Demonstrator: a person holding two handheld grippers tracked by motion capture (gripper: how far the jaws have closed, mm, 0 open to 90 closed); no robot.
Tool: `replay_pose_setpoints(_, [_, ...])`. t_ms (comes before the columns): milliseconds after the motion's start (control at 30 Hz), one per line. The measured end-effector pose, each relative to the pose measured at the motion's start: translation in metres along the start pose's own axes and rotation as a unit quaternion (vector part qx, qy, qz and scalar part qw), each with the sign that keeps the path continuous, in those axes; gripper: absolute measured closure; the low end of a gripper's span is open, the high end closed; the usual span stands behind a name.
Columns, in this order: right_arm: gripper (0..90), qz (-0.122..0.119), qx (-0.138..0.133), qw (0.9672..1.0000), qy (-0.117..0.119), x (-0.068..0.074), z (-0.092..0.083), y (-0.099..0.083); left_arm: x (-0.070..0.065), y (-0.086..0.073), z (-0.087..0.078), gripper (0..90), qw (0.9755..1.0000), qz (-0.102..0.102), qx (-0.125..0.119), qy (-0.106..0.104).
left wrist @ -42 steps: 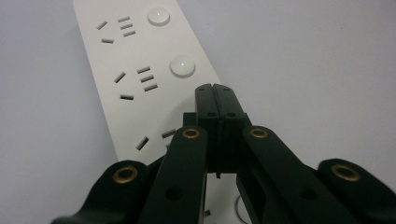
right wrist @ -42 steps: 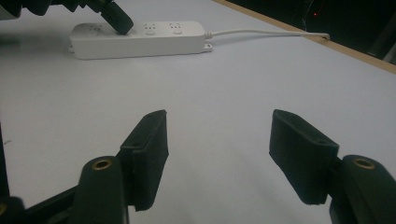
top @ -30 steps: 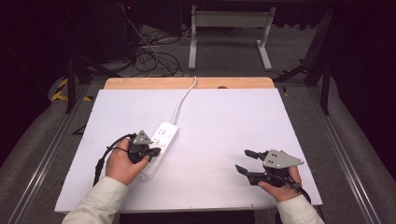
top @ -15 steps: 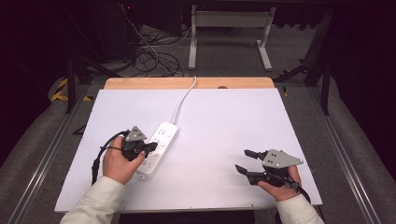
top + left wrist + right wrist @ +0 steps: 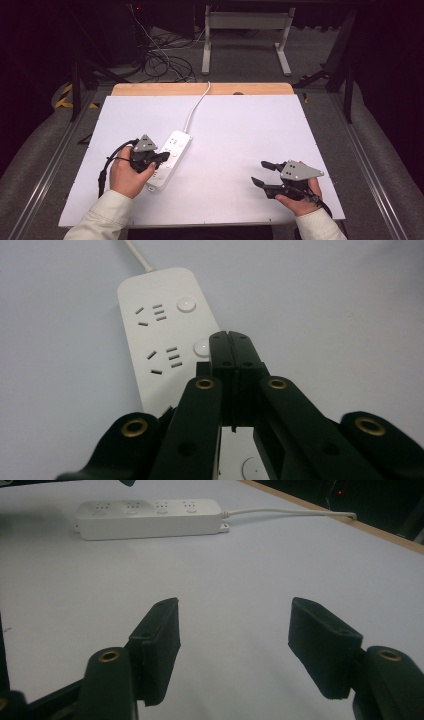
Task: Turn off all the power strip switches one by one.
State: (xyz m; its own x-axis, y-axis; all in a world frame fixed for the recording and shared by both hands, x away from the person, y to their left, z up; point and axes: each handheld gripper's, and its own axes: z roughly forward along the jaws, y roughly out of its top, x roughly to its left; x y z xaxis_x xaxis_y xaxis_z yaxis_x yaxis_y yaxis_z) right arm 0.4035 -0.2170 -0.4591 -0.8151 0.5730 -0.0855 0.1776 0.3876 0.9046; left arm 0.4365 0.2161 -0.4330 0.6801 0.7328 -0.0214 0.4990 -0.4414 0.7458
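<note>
Strip (image 5: pixel 169 159) runs lengthwise away up the table (image 5: pixel 240 125), directly under the clenched, empty left claw (image 5: pixel 161 156); right claw (image 5: pixel 264 173), released, sits well apart.

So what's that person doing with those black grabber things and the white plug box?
A person holds a gripper in each hand over a white table. The left gripper has its jaws shut together and its tip sits right over a round button on the white power strip, as if to press it; whether it touches is hard to tell. The right gripper rests apart on the table, jaws open and empty. The strip's cord runs off the far edge.
</note>
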Motion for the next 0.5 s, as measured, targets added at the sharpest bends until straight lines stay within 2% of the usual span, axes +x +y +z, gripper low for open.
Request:
replay_pose_setpoints(233, [38.6,-0.001,-0.001,1.0,0.0,0.0,0.0,0.0,0.002,0.003,0.001,90.0,1.0,0.003,-0.001,0.002])
replay_pose_setpoints(333, [38.6,0.001,0.0,1.0,-0.001,0.0,0.0,0.0,0.003,0.009,0.005,90.0,1.0,0.004,-0.002,0.006])
replay_pose_setpoints(467, [38.6,0.002,0.003,1.0,0.0,0.0,0.001,0.0,0.008,0.019,0.014,90.0,0.9999,-0.005,-0.01,-0.002])
replay_pose_setpoints(500, [38.6,0.002,0.002,1.0,0.001,0.0,0.001,0.0,0.009,0.021,0.017,90.0,1.0,-0.001,-0.008,-0.003])
